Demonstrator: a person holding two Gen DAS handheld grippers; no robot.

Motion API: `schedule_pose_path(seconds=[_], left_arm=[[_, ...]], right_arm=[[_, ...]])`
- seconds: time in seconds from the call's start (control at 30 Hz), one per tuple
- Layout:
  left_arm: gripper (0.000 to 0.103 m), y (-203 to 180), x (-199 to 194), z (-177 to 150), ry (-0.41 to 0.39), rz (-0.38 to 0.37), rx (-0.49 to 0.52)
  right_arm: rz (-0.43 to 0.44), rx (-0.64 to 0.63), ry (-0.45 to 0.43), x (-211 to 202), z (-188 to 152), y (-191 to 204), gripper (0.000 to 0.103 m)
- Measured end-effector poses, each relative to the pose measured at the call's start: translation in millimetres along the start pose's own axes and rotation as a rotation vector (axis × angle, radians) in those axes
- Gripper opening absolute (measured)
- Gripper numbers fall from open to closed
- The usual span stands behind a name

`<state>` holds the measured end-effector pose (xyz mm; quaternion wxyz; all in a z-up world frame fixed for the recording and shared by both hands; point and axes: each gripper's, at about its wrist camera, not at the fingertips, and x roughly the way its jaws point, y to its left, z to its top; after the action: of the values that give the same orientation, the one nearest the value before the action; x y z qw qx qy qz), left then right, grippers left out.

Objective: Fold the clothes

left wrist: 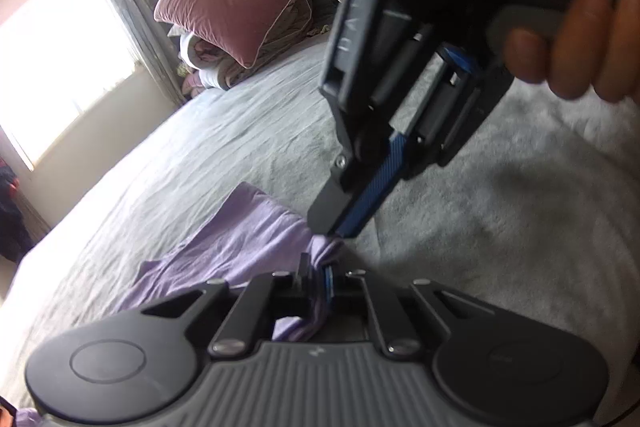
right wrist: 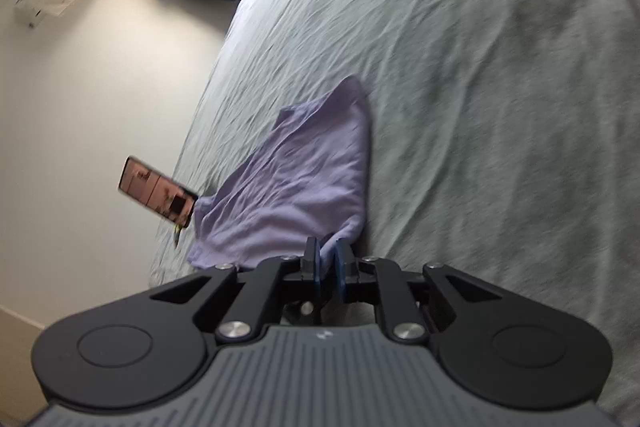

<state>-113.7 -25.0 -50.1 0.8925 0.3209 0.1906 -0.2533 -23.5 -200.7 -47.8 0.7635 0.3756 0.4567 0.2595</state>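
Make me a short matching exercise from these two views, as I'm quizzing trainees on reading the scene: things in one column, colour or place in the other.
Things:
1. garment
2. pillow
3. phone
4. bedsheet

Colour or place:
A. dusty pink, at the head of the bed
B. pale grey, spread out
C. lilac, pinched by both tools
D. near the bed's edge by the wall

Pairs: 1-C, 2-A, 3-D, 4-B

Lilac garment (right wrist: 304, 183) — thin, creased, partly bunched — lies on the bed.
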Motion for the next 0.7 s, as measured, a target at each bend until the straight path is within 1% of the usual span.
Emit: schedule_pose_path(seconds=[0.07, 0.13, 0.17, 0.23, 0.27, 0.33, 0.4, 0.43, 0.47, 0.5, 0.53, 0.6, 0.7], left_arm=[[0.005, -3, 2, 1, 0.013, 0.016, 0.010], [0.005, -1, 2, 1, 0.017, 0.013, -0.013], [0.005, 0, 2, 1, 0.018, 0.011, -0.022], [0.005, 2, 2, 2, 0.021, 0.007, -0.036], [0.005, 4, 2, 3, 0.023, 0.004, -0.046], [0.005, 7, 2, 4, 0.027, -0.001, -0.069], [0.005, 9, 3, 6, 0.034, -0.004, -0.098], [0.005, 11, 4, 7, 0.037, -0.005, -0.114], [0.005, 12, 5, 9, 0.041, -0.004, -0.131], [0.005, 13, 6, 11, 0.044, -0.001, -0.150], [0.005, 13, 6, 13, 0.046, 0.005, -0.169], [0.004, 14, 6, 17, 0.042, 0.024, -0.201], [0.004, 9, 0, 27, 0.017, 0.051, -0.220]], right_arm=[[-0.021, 0.041, -0.024, 0, 4, -7, 0.020], [-0.045, 0.059, -0.033, 6, 11, -9, 0.025], [-0.037, 0.066, -0.031, 11, 15, -8, 0.031], [-0.016, 0.093, -0.031, 21, 23, -8, 0.038], [-0.016, 0.100, -0.039, 26, 29, -7, 0.038], [-0.038, 0.070, -0.061, 38, 39, -2, 0.038], [-0.055, 0.025, -0.106, 48, 47, 3, 0.038], [-0.063, 0.009, -0.124, 53, 50, 5, 0.036], [-0.073, -0.007, -0.141, 58, 53, 6, 0.026], [-0.092, -0.025, -0.156, 62, 54, 7, 0.020], [-0.111, -0.039, -0.170, 66, 55, 8, 0.003], [-0.134, -0.050, -0.192, 66, 56, 9, 0.004], [-0.159, -0.069, -0.223, 60, 54, 13, 0.003]])
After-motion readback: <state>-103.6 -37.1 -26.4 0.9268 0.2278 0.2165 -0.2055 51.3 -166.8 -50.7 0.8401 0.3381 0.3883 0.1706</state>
